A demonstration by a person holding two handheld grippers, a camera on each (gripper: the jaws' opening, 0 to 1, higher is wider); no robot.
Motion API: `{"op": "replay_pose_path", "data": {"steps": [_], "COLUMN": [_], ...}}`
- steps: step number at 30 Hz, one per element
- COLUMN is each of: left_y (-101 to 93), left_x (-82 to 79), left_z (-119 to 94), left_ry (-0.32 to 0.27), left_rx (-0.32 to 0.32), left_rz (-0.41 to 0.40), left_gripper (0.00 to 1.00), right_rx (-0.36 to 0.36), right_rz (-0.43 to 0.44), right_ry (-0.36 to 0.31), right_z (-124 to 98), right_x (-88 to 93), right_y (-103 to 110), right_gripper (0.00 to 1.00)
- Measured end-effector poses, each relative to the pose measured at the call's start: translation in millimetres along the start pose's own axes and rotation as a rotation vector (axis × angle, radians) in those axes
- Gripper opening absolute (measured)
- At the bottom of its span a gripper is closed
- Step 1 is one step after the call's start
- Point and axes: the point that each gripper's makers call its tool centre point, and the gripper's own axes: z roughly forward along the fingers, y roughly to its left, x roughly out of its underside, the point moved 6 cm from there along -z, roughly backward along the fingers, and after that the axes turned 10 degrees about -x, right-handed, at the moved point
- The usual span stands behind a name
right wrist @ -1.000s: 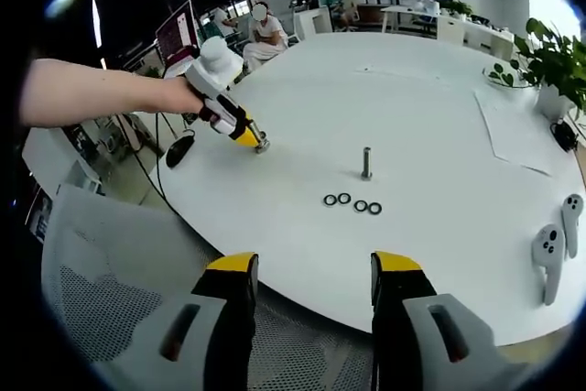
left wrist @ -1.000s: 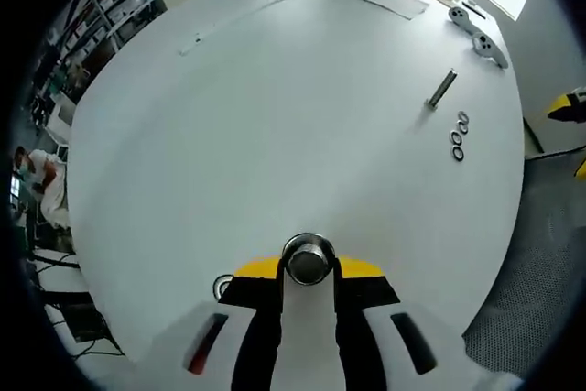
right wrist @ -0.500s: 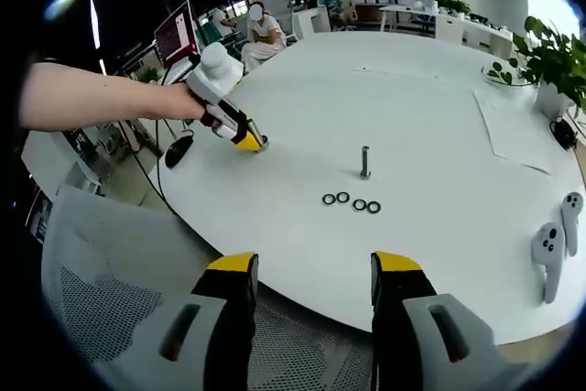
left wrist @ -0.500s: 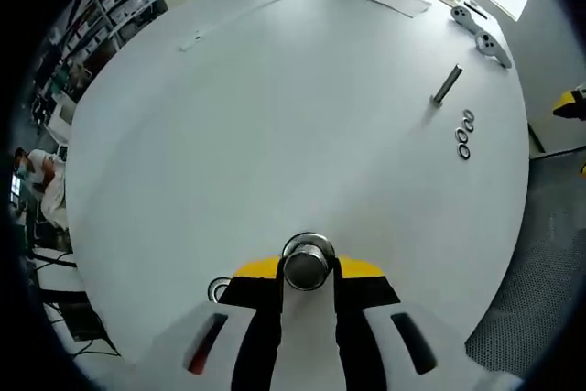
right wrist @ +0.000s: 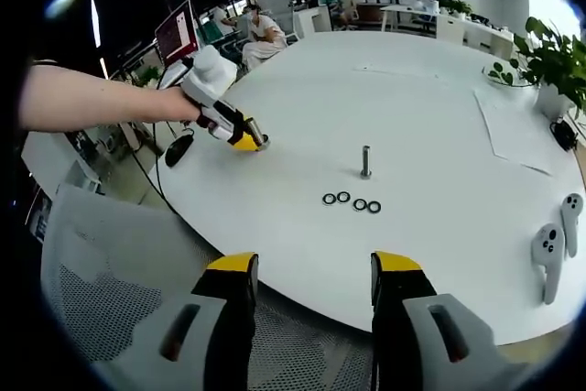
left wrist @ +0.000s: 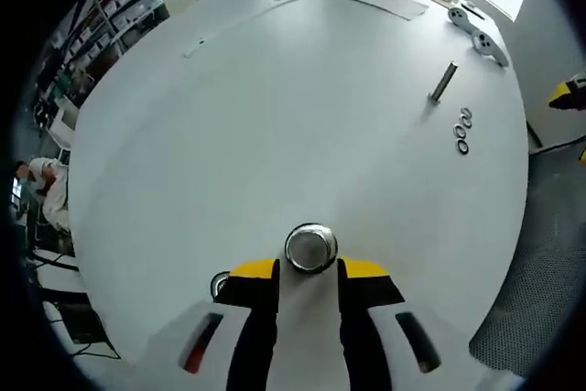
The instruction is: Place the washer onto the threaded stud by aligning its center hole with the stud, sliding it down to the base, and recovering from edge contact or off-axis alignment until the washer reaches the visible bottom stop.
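Standing upright near the middle of the round white table (right wrist: 439, 98), the threaded stud (right wrist: 366, 161) has nothing on it. Just in front of it, in the right gripper view, four washers (right wrist: 352, 201) lie flat in a short row on the table top, a little apart from the stud's base. In the left gripper view the same stud (left wrist: 443, 82) appears far away at the upper right, with the washers (left wrist: 463, 131) beside it.

The right gripper (right wrist: 313, 286) hangs over the table edge, above a mesh chair (right wrist: 119, 299); its two yellow-tipped jaws are spread wide and hold nothing.

The left gripper (left wrist: 309, 270) is at the far side of the table, well apart from the stud. Its jaws are pressed against a shiny metal cylinder (left wrist: 311, 248), which sits between the yellow tips with its round end facing the camera. In the right gripper view this left gripper (right wrist: 247, 139) is held by a person's hand (right wrist: 179, 105), and its tip rests low on the table with the metal piece at the end. A small ring (left wrist: 220, 285) lies on the table just left of the jaws; I cannot tell if it is a washer.

Two white controllers (right wrist: 555, 246) lie near the table edge at the right, and a potted plant (right wrist: 548, 61) stands behind them.
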Motion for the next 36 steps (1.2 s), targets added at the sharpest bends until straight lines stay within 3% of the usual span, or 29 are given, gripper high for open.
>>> {"op": "replay_pose_path", "data": {"steps": [8,13,18,27,34,36], "left_y": [11.6,21.1,32.5,52.1,54.5,58.1], "left_x": [17.0,23.9,25.6,30.6,35.7,33.7], "left_z": [-2,-2,0,6,12,15], "left_ry": [0.020,0.012,0.001,0.014,0.052,0.047], "left_rx": [-0.017,-0.060,-0.114,-0.134,-0.104,-0.093], "left_rz": [-0.072,-0.112,-0.047,-0.110,-0.137,-0.198], "left_gripper": [0.23,0.23,0.23,0.27,0.26,0.26], "right_rx": [0.001,0.002,0.003,0.007,0.006,0.007], "right_rz": [-0.002,0.000,-0.003,0.002,0.007,0.010], "right_ry": [0.000,0.000,0.001,0.005,-0.001,-0.001], "right_z": [0,0,0,0,-1,-1], "right_x": [-0.1,0.1,0.2,1.0,0.8,0.8], "right_y": [0,0,0,-1,-2,-2], "right_gripper": [0.52,0.52,0.52,0.52,0.52,0.52]}}
